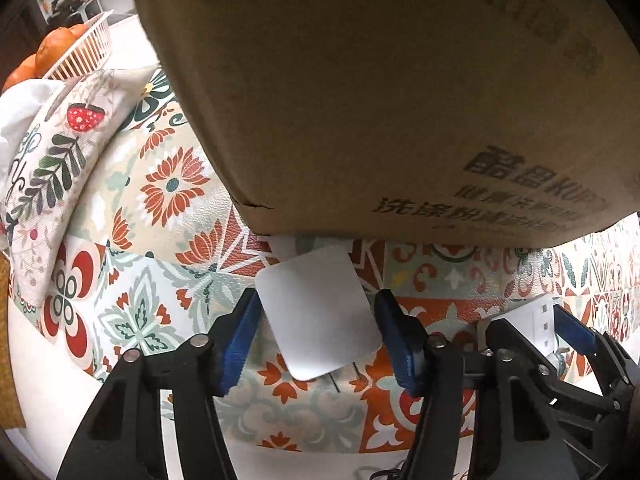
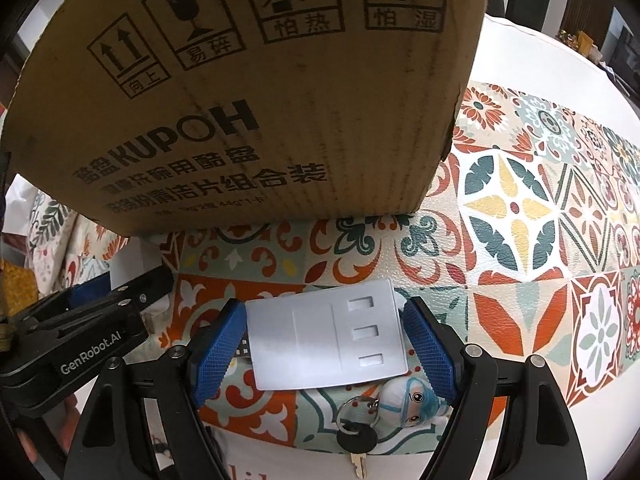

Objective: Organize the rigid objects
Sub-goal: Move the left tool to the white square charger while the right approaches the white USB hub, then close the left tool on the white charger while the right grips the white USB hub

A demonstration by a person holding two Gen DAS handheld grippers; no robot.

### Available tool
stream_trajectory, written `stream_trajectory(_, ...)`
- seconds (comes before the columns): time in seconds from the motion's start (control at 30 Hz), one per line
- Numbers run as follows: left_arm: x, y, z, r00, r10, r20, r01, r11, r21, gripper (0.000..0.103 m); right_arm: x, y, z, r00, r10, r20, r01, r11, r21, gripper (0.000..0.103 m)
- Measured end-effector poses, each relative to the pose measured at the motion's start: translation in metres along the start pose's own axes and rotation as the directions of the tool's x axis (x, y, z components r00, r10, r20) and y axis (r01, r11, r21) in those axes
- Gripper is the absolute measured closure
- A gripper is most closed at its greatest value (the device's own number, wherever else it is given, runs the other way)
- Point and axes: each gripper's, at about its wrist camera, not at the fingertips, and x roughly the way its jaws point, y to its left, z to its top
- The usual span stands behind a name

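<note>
In the left wrist view my left gripper (image 1: 318, 322) is shut on a plain white card (image 1: 318, 316), held just above the patterned tablecloth (image 1: 168, 264). In the right wrist view my right gripper (image 2: 326, 340) is shut on a white card with three rectangular cut-outs (image 2: 326, 340). A key with a small doll keyring (image 2: 408, 400) lies under it. A large brown cardboard box (image 1: 380, 92) stands right in front of both grippers; it fills the upper part of the right wrist view (image 2: 248, 92) too. The right gripper also shows at the right of the left wrist view (image 1: 536, 328).
A folded floral cloth (image 1: 52, 176) lies at the left of the table. A white basket (image 1: 86, 50) of oranges (image 1: 54, 50) stands behind it. The left gripper's black body (image 2: 76, 340) shows at the left of the right wrist view.
</note>
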Motion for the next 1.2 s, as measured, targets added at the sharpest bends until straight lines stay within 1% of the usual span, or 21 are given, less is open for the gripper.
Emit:
stream_trajectory(0.13,-0.002,0.001,-0.001,1.0,-0.007,0.002,0.007,1.0,0.008,0.051,0.003,-0.003,0.0,0.999,0.032,-0.026,-0.031,0.999,0.031,0.022)
stream_trajectory(0.3,-0.001,0.006,-0.006,1.0,-0.016,0.0,0.016,1.0,0.024,0.055,0.005,-0.001,0.002,0.999,0.032,-0.031,-0.032,0.999,0.013,0.022)
stream_trajectory(0.5,-0.001,0.011,-0.009,1.0,-0.018,-0.002,0.018,0.999,0.033,0.057,0.007,0.007,0.003,0.999,0.037,-0.032,-0.037,0.999,0.001,0.021)
stream_trajectory(0.6,0.0,0.015,-0.009,1.0,-0.017,-0.001,0.017,0.999,0.032,0.057,0.009,0.013,0.004,0.999,0.035,-0.04,-0.035,0.999,-0.013,0.017)
stream_trajectory(0.63,-0.001,0.023,-0.014,1.0,-0.018,0.0,0.018,0.999,0.032,0.057,0.01,0.016,0.005,0.999,0.032,-0.042,-0.033,0.999,-0.025,0.017)
stream_trajectory(0.83,-0.001,0.03,-0.016,1.0,-0.017,-0.002,0.017,0.999,0.03,0.057,0.011,0.029,0.008,0.999,0.021,-0.034,-0.023,0.997,-0.071,0.016)
stream_trajectory(0.97,-0.001,0.05,-0.026,1.0,-0.018,0.002,0.017,0.999,0.027,0.057,0.011,0.041,0.007,0.999,0.02,-0.034,-0.023,0.994,-0.102,0.015)
stream_trajectory(1.03,-0.001,0.056,-0.025,1.0,-0.015,0.001,0.015,1.0,0.022,0.057,0.011,0.05,0.004,0.999,0.019,-0.037,-0.023,0.993,-0.115,0.015)
stream_trajectory(1.1,-0.002,0.059,-0.025,1.0,-0.012,0.003,0.012,1.0,0.022,0.057,0.014,0.054,0.002,0.999,0.013,-0.034,-0.016,0.994,-0.108,0.015)
stream_trajectory(1.2,-0.013,0.053,-0.019,1.0,-0.009,0.003,0.009,1.0,0.027,0.057,0.018,0.056,0.001,1.0,-0.001,-0.03,-0.003,0.994,-0.105,0.015)
